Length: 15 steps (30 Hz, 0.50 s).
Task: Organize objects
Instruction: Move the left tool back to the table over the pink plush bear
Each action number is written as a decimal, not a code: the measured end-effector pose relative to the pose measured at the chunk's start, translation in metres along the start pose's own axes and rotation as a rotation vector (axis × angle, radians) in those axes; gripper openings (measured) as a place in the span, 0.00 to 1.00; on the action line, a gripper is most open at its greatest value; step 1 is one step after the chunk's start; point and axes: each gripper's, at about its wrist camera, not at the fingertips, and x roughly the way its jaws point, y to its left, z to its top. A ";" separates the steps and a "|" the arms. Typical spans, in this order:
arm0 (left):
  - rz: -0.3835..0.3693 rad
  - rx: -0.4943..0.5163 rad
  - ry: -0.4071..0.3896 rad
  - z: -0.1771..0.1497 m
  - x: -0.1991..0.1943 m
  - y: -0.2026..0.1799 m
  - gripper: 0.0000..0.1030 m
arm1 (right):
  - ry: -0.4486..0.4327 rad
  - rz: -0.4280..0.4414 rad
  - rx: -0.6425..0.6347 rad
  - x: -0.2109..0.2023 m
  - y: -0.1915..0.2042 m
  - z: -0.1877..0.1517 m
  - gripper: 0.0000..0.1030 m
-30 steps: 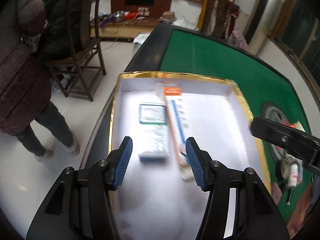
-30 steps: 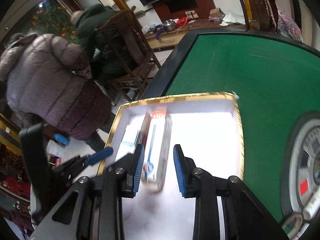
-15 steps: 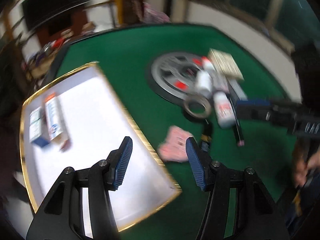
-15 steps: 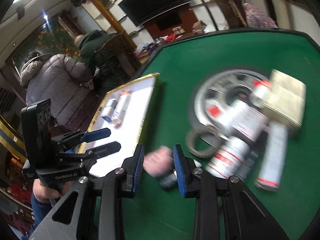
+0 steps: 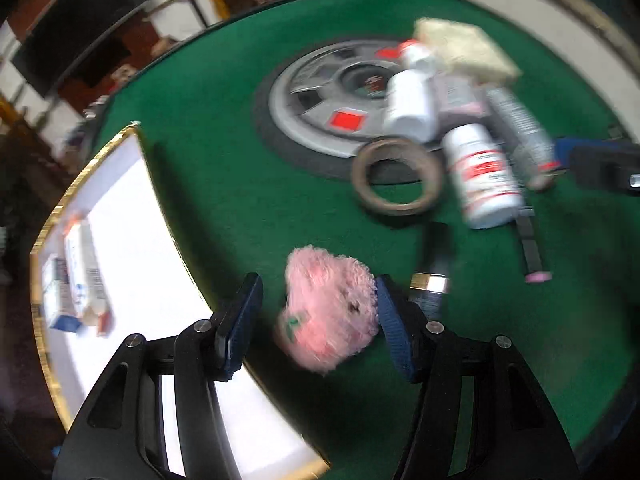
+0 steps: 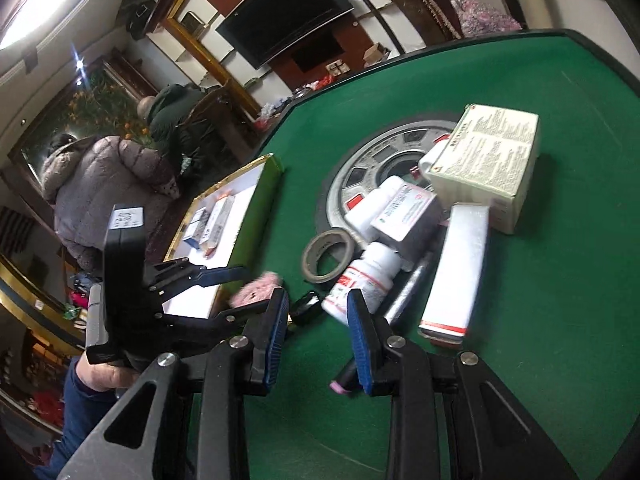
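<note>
Left gripper jaws parted, just opening, pink fluffy item between them; right gripper parted, empty.

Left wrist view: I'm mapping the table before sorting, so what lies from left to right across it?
Gold-rimmed tray → pink fluffy item → tape ring → white bottle with red label → pink-tipped black stick.
</note>
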 end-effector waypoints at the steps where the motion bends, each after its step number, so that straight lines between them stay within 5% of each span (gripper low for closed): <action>1: 0.013 0.013 -0.004 0.000 0.001 -0.003 0.56 | 0.003 -0.003 0.002 0.000 -0.002 -0.001 0.29; 6: -0.011 0.035 -0.068 -0.003 -0.026 -0.002 0.56 | 0.019 0.014 0.016 0.003 -0.008 -0.003 0.29; 10: -0.009 0.022 -0.032 0.000 -0.025 0.009 0.56 | 0.020 0.020 0.010 0.003 -0.007 -0.004 0.29; 15: 0.164 0.014 -0.066 -0.003 -0.028 0.012 0.57 | 0.029 0.004 0.005 0.003 -0.006 -0.006 0.29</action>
